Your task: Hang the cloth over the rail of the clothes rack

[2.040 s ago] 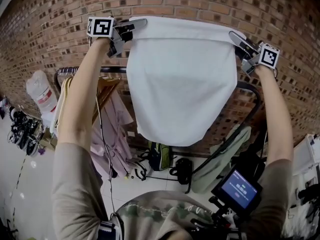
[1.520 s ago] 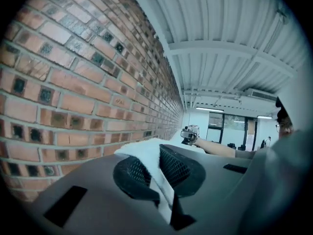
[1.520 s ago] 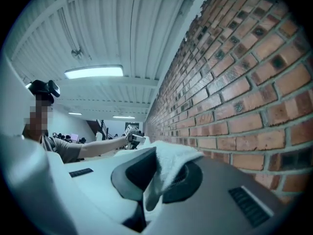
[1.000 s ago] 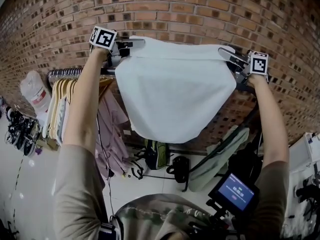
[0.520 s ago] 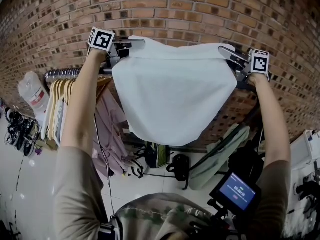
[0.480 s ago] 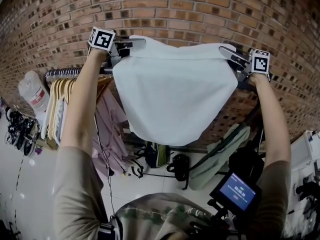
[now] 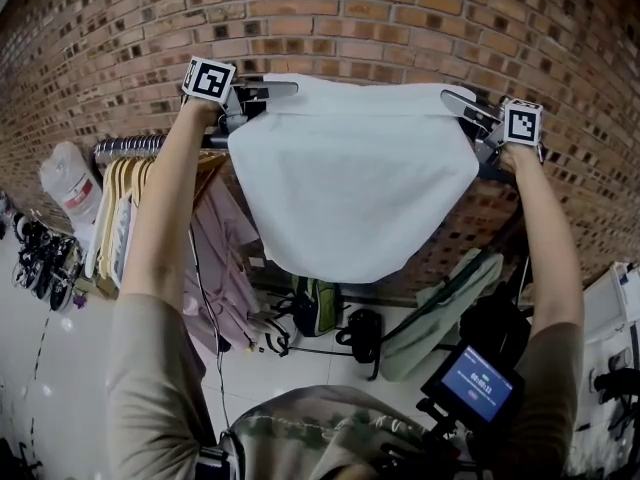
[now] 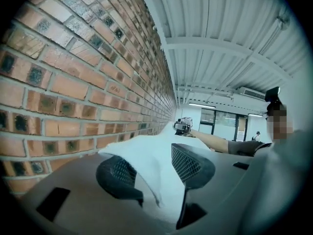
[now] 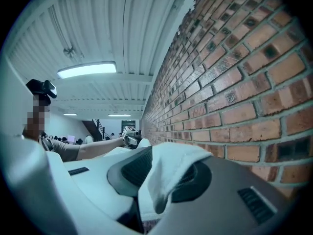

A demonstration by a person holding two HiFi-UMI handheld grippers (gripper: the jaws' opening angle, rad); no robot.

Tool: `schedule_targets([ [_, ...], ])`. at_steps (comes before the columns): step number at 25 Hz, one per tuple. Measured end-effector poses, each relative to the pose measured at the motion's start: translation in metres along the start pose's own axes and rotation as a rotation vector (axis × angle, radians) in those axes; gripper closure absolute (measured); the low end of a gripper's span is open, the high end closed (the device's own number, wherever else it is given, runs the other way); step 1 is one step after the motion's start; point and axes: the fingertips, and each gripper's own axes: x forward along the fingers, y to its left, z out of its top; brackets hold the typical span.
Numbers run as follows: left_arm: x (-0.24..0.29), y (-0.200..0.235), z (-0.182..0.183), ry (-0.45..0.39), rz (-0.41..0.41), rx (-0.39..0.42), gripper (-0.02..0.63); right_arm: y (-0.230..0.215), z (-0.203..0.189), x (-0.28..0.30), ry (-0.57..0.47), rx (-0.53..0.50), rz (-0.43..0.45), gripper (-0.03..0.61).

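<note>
A white cloth [image 7: 350,178] is spread wide between my two raised grippers in front of the brick wall. Its top edge lies a little above the dark rail [image 7: 130,146] of the clothes rack, and it hides the rail's middle stretch. My left gripper [image 7: 275,88] is at the cloth's left top corner. Its jaws are opening, and in the left gripper view the cloth [image 8: 146,160] lies loose between the pads of that gripper [image 8: 154,168]. My right gripper [image 7: 460,103] is at the right corner, also opening. There a fold of cloth [image 9: 171,165] flops between that gripper's [image 9: 164,173] parted pads.
Hangers [image 7: 120,208] with pale garments [image 7: 220,258] fill the rail's left part. The brick wall [image 7: 400,28] stands close behind. Bags [image 7: 315,308] and a green cloth [image 7: 440,318] lie on the floor below. A device with a lit screen [image 7: 478,383] is at my right.
Both grippers came down with the cloth from above the rail to just over it. In the last half second both pairs of jaws have parted a little.
</note>
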Motion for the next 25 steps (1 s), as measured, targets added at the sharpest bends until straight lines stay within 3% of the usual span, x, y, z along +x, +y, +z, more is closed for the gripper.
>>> schedule_targets([
  [2, 0.002, -0.001, -0.002, 0.016, 0.000, 0.008, 0.418, 0.002, 0.001, 0.002, -0.004, 0.003, 0.006, 0.443],
  [4, 0.004, -0.004, -0.004, 0.022, -0.008, -0.009, 0.353, 0.004, -0.001, 0.004, 0.002, 0.005, 0.004, 0.437],
  [6, 0.005, -0.008, -0.006, 0.023, -0.025, -0.023, 0.328, 0.007, -0.004, 0.005, 0.009, 0.022, 0.009, 0.366],
  [7, 0.005, -0.010, -0.007, 0.025, -0.032, -0.026, 0.265, 0.008, -0.005, 0.006, 0.013, 0.027, 0.012, 0.351],
  [16, 0.007, -0.005, -0.020, 0.113, 0.005, 0.023, 0.252, 0.007, -0.006, 0.001, 0.012, 0.012, -0.008, 0.347],
  [19, 0.007, -0.006, -0.028, 0.153, 0.000, 0.010, 0.252, -0.005, -0.009, -0.003, 0.025, 0.033, -0.059, 0.348],
  [22, 0.009, -0.010, -0.034, 0.170, -0.021, -0.010, 0.252, -0.017, 0.003, -0.014, -0.050, 0.074, -0.105, 0.348],
  [25, 0.008, -0.010, -0.034, 0.160, -0.034, -0.027, 0.252, -0.016, 0.009, -0.014, -0.094, 0.088, -0.088, 0.348],
])
